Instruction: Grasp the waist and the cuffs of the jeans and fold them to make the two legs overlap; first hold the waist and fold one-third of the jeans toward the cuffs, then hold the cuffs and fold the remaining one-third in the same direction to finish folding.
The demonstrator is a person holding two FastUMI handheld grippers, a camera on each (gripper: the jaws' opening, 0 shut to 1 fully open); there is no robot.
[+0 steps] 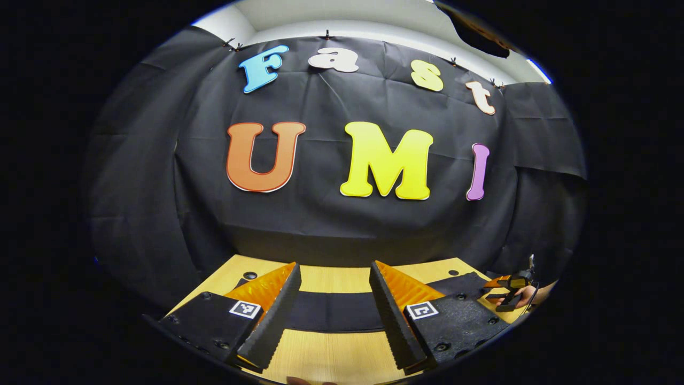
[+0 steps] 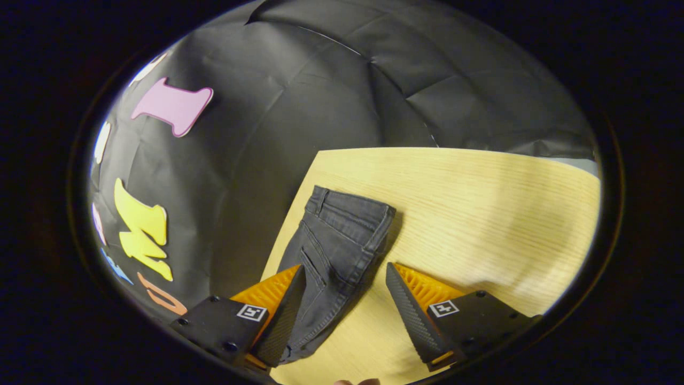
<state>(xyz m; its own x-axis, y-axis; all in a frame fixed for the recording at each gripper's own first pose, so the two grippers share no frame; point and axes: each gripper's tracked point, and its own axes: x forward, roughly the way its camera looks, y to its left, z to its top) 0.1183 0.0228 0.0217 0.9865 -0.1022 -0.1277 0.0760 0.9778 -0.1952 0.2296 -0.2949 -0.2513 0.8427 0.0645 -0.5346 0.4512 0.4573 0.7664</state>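
No word, brand or number can be read here. The only signs are small square black-and-white code markers. The left gripper (image 1: 334, 265) has one beside each finger (image 1: 245, 309) (image 1: 422, 310). The right gripper (image 2: 346, 266) has the same pair (image 2: 251, 312) (image 2: 443, 308). They carry no letters.

Jeans (image 2: 342, 251): dark denim cloth, matt, faintly faded along the stitched seams and waistband; weave looks slightly coarse.

Surface (image 2: 481, 214): pale wood or wood-look top, fine straight grain, smooth, low satin sheen.

Booth wall (image 1: 331, 214): black cloth, matt, creased and lightly wrinkled, a soft sheen where light strikes the folds.

Left tool (image 1: 334, 313): finger faces finely ribbed, matt, rubber-like; ribbed plastic backing; flat plates behind them with a grainy matt finish, set with small round screw heads.

Right tool (image 2: 347, 315): same ribbed matt faces, plastic backing and grainy plates.
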